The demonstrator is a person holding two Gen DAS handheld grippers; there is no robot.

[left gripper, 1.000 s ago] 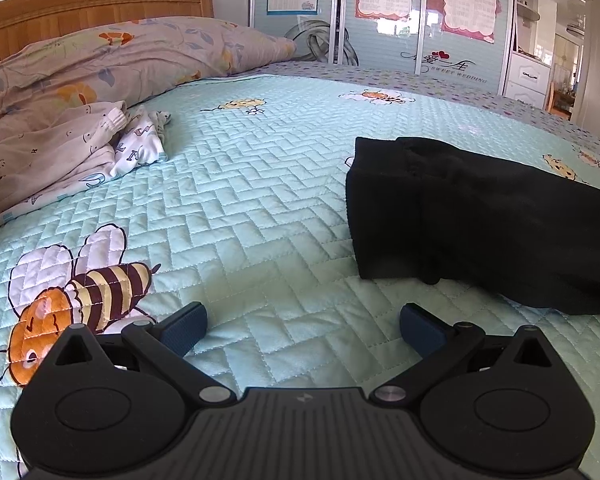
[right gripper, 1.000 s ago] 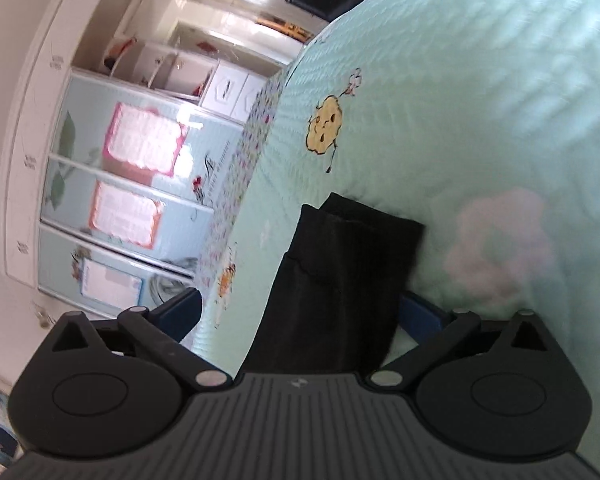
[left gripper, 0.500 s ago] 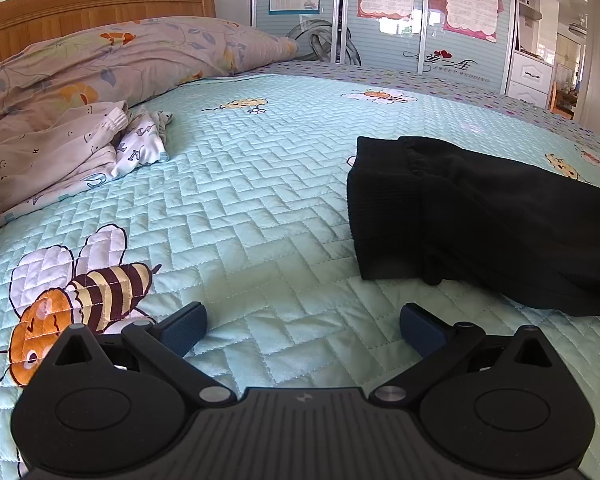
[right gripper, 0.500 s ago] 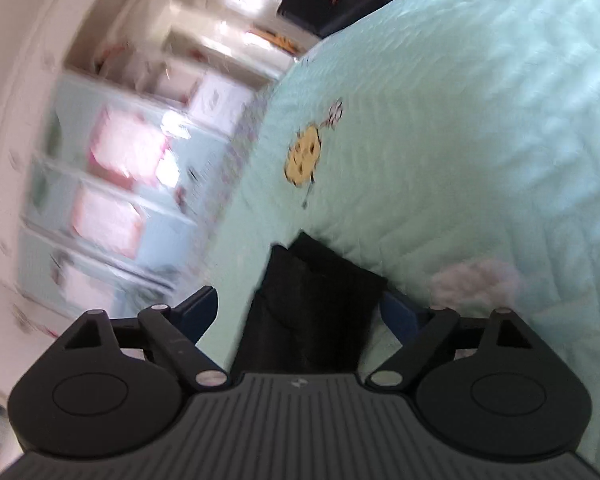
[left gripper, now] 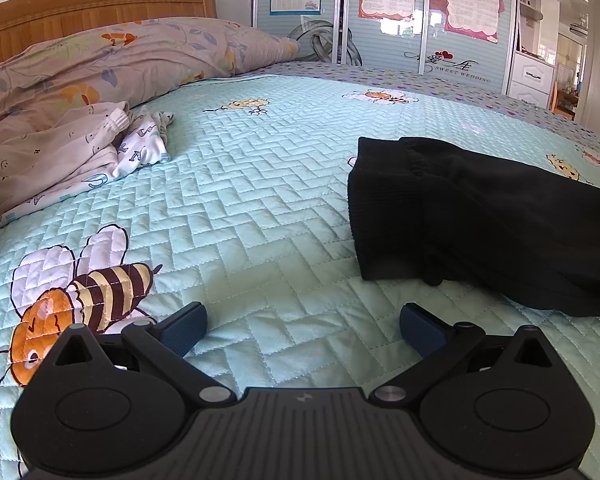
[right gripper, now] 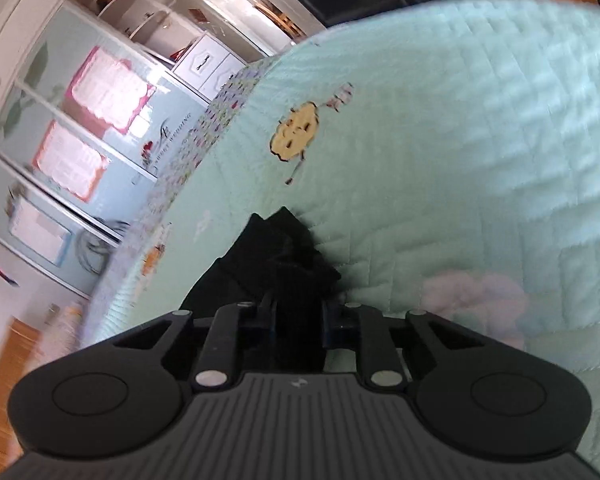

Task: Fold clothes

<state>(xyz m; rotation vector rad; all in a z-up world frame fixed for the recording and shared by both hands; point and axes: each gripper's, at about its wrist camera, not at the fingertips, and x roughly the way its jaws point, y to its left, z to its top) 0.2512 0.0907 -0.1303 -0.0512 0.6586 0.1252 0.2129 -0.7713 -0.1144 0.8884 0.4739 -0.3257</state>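
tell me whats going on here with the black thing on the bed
A person is folding clothes on a pale green quilted bedspread using two handheld grippers. The right gripper is closing its jaws on one end of the black knitted garment, with the fabric bunched between them. The left gripper hangs open above the bedspread, short of the garment and touching nothing. A pile of pale printed clothes waits by the pillow.

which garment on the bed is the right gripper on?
The black garment: the right gripper is closing with its bunched fabric between the fingers. The pale printed clothes lie heaped by the pillow, untouched.
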